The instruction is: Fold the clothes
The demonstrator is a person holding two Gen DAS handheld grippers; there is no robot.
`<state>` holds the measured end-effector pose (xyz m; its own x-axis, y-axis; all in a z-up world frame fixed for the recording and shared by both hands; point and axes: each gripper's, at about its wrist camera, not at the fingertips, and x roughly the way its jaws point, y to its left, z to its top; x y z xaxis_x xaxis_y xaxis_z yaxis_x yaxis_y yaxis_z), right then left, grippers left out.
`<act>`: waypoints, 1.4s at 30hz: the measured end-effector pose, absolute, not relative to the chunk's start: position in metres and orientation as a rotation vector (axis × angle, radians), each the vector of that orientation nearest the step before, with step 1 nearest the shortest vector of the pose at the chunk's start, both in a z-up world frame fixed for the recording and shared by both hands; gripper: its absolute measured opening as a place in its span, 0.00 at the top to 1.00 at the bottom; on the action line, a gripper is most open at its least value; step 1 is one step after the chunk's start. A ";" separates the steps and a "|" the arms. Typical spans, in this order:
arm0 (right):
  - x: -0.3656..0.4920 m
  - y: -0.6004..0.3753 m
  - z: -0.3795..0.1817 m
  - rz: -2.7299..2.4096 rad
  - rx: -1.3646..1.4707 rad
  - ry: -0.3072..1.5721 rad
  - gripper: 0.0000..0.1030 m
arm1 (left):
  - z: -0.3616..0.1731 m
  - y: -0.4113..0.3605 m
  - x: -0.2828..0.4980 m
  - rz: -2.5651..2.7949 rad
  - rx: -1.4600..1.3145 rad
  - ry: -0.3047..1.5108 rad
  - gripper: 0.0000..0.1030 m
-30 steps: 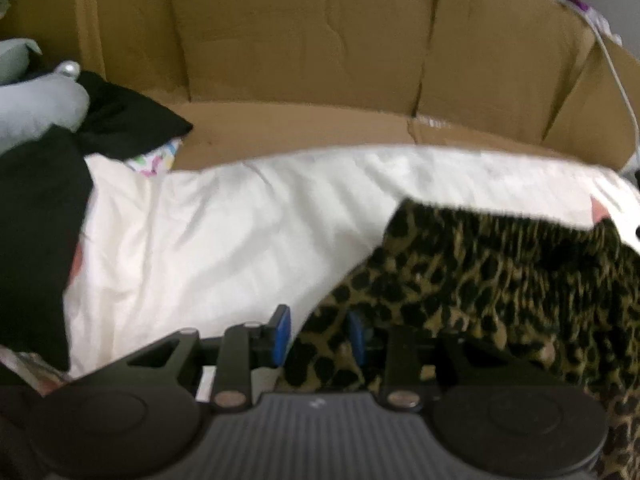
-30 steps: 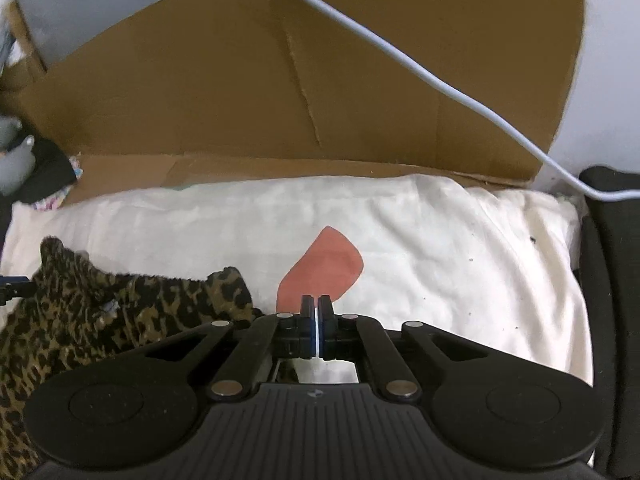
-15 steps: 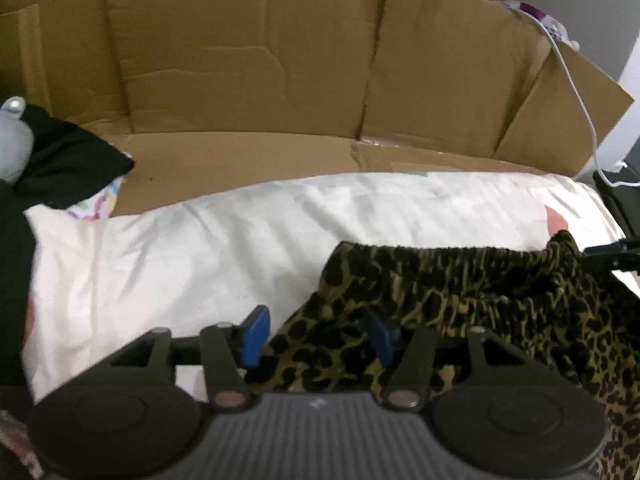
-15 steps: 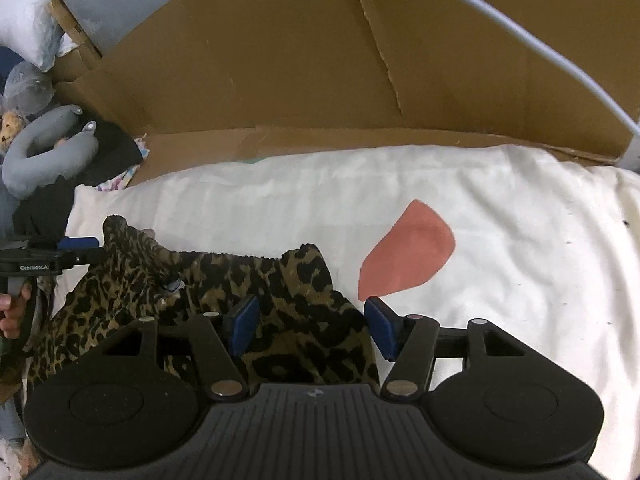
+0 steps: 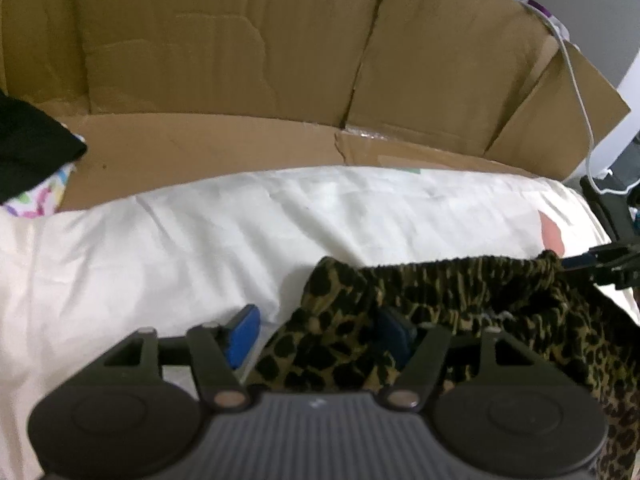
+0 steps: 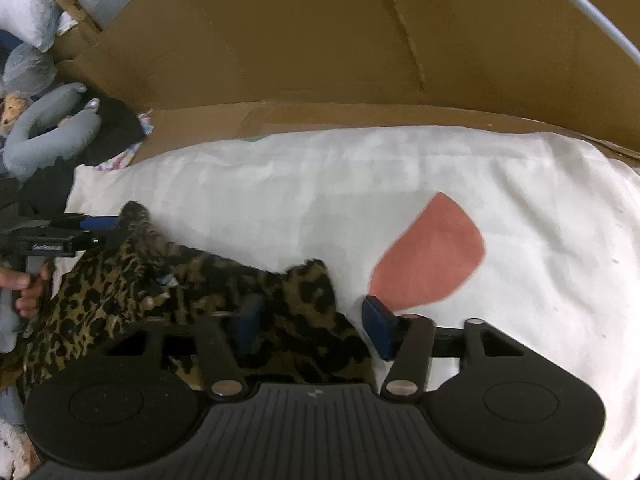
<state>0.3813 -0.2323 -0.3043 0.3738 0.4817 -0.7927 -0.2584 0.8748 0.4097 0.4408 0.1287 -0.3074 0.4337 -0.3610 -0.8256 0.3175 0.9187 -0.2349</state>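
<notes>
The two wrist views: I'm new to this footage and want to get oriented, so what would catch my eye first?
First, the leopard-print garment bunched on the cream sheet, running from the left gripper to the right gripper; fabric lies between both sets of open jaws, which have just been moving. Next, the salmon-pink patch on the sheet beyond the right gripper. Brown cardboard panels wall off the back.

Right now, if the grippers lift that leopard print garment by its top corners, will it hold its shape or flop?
The leopard print garment would likely flop: it already lies bunched. Its gathered top edge probably stretches and sags. It looks light, so it might slide on the cream sheet.
</notes>
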 end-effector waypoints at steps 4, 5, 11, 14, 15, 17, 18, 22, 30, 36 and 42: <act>0.379 -0.229 -0.298 0.491 0.180 1.073 0.86 | -0.306 0.130 0.443 -0.453 -0.066 1.046 0.66; 0.377 -0.229 -0.294 0.484 0.171 1.059 0.87 | -0.304 0.131 0.442 -0.456 -0.056 1.040 0.79; 0.372 -0.229 -0.267 0.415 0.067 0.940 0.88 | -0.283 0.142 0.440 -0.445 -0.106 0.945 0.86; 0.376 -0.218 -0.258 0.376 -0.040 0.919 0.88 | -0.280 0.135 0.441 -0.424 -0.086 0.920 0.86; 0.379 -0.215 -0.257 0.364 -0.064 0.919 0.88 | -0.279 0.132 0.442 -0.413 -0.068 0.917 0.86; 0.384 -0.208 -0.256 0.346 -0.104 0.912 0.88 | -0.280 0.127 0.444 -0.393 -0.053 0.910 0.86; 0.387 -0.205 -0.255 0.338 -0.122 0.908 0.88 | -0.279 0.127 0.445 -0.382 -0.049 0.905 0.86; 0.400 -0.197 -0.253 0.320 -0.141 0.885 0.88 | -0.281 0.129 0.450 -0.342 -0.039 0.893 0.87; 0.431 -0.202 -0.287 0.263 -0.027 1.034 0.64 | -0.297 0.124 0.458 -0.278 -0.002 0.983 0.67; 0.418 -0.225 -0.283 0.296 0.043 1.091 0.36 | -0.302 0.138 0.455 -0.268 -0.026 1.011 0.47; 0.407 -0.233 -0.295 0.341 0.102 1.126 0.54 | -0.312 0.145 0.450 -0.278 -0.131 1.030 0.76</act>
